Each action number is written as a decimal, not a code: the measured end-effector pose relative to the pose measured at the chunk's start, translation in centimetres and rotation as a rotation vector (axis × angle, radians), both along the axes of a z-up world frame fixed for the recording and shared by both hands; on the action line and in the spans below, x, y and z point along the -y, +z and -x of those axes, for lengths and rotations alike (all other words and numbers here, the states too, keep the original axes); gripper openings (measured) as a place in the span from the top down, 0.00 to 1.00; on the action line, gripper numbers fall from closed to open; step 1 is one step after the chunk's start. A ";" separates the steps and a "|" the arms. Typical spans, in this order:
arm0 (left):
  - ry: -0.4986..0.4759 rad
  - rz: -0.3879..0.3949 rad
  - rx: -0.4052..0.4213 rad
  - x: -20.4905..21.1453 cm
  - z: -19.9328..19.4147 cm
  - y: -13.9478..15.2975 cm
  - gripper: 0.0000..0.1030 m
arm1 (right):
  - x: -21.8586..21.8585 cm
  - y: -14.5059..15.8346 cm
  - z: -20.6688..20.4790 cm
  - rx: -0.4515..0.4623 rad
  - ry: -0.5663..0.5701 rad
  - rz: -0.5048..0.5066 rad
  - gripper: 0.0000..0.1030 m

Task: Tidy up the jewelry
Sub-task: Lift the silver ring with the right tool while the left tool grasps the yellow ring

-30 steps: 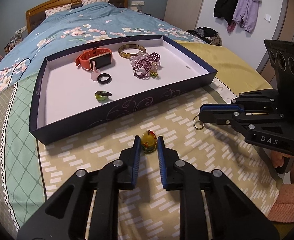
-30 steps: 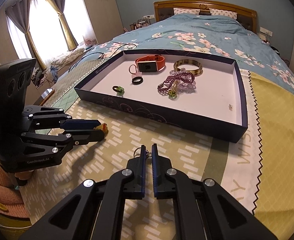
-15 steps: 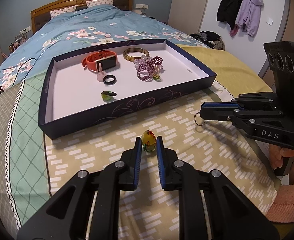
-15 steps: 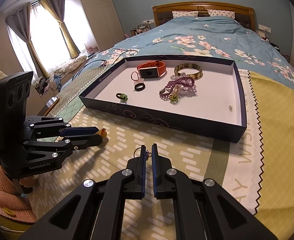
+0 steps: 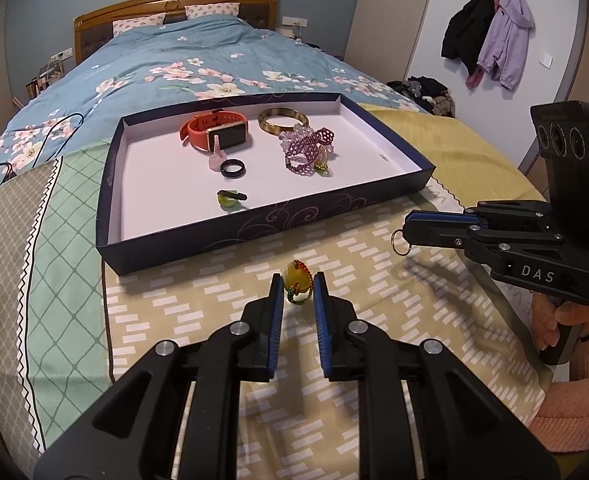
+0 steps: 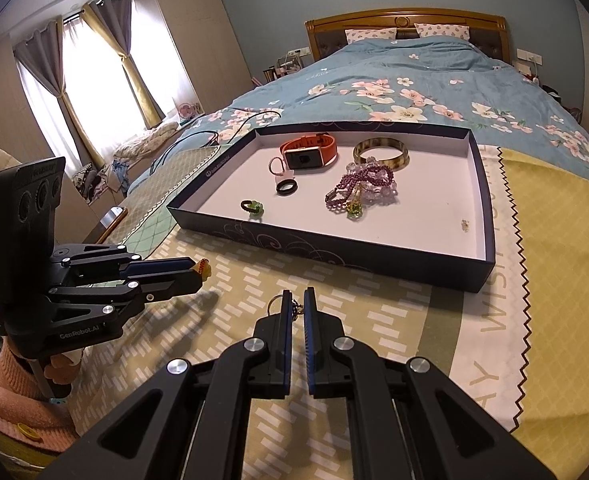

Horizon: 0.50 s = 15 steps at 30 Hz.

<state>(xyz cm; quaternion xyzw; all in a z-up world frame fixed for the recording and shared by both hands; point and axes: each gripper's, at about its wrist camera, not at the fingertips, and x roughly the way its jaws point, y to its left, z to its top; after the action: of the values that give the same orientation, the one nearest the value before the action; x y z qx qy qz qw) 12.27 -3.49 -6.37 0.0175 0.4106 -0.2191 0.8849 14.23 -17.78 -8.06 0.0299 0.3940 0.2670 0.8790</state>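
My left gripper (image 5: 298,286) is shut on a yellow beaded pendant (image 5: 297,280) and holds it above the patterned bedspread. It also shows in the right wrist view (image 6: 198,270). My right gripper (image 6: 297,300) is shut on a small key ring (image 6: 276,303), whose ring sticks out at its tip in the left wrist view (image 5: 400,237). A dark blue tray (image 5: 198,240) lies ahead on the bed. It holds an orange smartwatch (image 5: 218,132), a brown bangle (image 5: 283,121), purple beaded bracelets (image 5: 308,148), a black ring (image 5: 233,169) and a green ring (image 5: 229,199).
A blue floral duvet (image 5: 182,68) covers the bed beyond the tray (image 6: 334,250). A black cable (image 5: 54,132) lies at the tray's far left. Coats (image 5: 490,36) hang on the wall at the right. A window with curtains (image 6: 94,76) is on the left.
Both grippers have risen and drawn back from the tray, each carrying its item. The left jaws have closed on the pendant.
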 end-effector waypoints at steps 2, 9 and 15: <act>0.004 0.005 0.002 -0.1 0.1 0.1 0.85 | 0.0 0.1 0.0 0.002 -0.001 -0.003 0.96; 0.012 0.018 0.012 -0.4 0.5 0.6 0.85 | 0.1 0.4 -0.1 0.015 -0.006 -0.016 0.96; 0.016 0.025 0.027 -0.6 0.7 1.2 0.85 | 0.1 0.8 -0.3 0.027 -0.010 -0.027 0.96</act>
<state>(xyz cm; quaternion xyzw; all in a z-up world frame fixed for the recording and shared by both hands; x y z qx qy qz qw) 11.62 -2.94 -5.21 0.0062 0.3962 -0.2169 0.8921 14.50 -17.86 -7.22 0.0404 0.3784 0.2681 0.8850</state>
